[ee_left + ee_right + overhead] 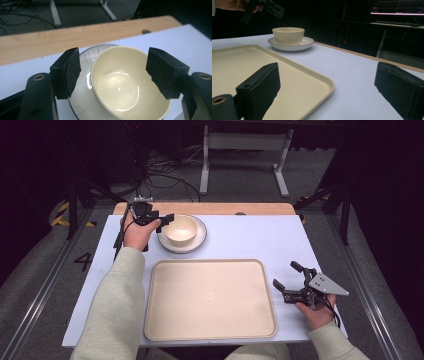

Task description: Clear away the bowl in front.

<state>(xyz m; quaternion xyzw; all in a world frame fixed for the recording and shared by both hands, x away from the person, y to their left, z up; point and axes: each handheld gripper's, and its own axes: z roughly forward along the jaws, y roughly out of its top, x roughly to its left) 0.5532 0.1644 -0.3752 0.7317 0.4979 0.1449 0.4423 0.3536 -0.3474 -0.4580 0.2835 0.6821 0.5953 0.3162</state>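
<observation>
A cream bowl point(180, 229) stands on a white ribbed plate point(198, 241) at the far left of the pale table. My left gripper point(162, 220) hovers at the bowl's left rim, open. In the left gripper view its jaws point(113, 67) straddle the bowl point(125, 85) from just above, and the pads do not press on it; the plate point(82, 100) shows beneath. My right gripper point(286, 275) stands open near the table's right front, beside an empty beige tray point(210, 300). In the right gripper view its jaws point(327, 82) frame the tray's corner point(322, 83), with the bowl point(288, 35) farther off.
A wooden strip point(225, 208) runs along the table's far edge. Beyond it are a white metal stand point(245, 150) and cables point(165, 180) on the floor. Bare tabletop point(260, 237) lies right of the plate.
</observation>
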